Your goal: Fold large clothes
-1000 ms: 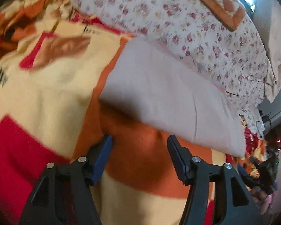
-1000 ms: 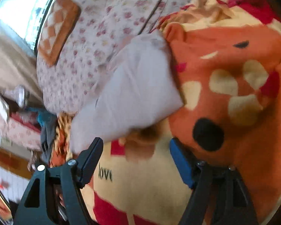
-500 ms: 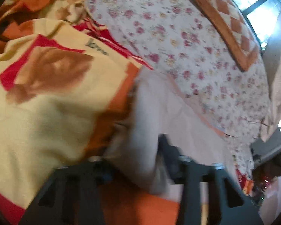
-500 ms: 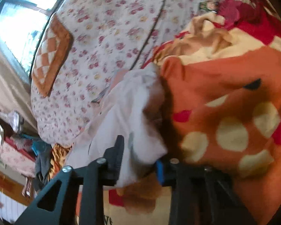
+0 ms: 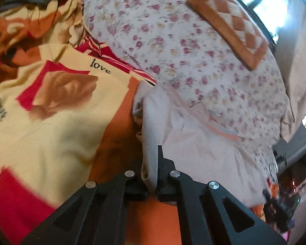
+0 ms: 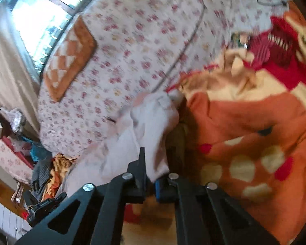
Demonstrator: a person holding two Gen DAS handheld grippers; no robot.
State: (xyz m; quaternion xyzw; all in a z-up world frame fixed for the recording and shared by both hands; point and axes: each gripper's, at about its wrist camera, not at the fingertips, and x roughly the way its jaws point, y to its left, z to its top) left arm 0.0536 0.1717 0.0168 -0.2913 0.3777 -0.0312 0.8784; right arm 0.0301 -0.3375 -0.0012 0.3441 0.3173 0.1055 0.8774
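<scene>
Garment: a pale pink-white garment (image 5: pixel 193 143) is laid on the bed, across the boundary between the orange, cream and red printed blanket (image 5: pixel 51 126) and the floral sheet (image 5: pixel 193 57).
Left gripper: the left gripper (image 5: pixel 152 175) is closed on the garment's near edge, a fold of cloth being pinched between its pads.
Right gripper: the right gripper (image 6: pixel 151 175) is likewise clamped on a bunched corner of the same garment (image 6: pixel 153 134).
Reason for the hold: two separate points of the near edge appear to be taken so that the edge can be raised and carried over as one fold, without sagging between the grips.
Pose: both grippers are pointed forward and downward toward the bed, the cloth being drawn up off the blanket at each pinch.
Surroundings: an orange checked cushion (image 5: pixel 230 22) is seen near the bed's far edge, below the window (image 6: pixel 36 18).
Step judged: the first fold is considered just begun.
</scene>
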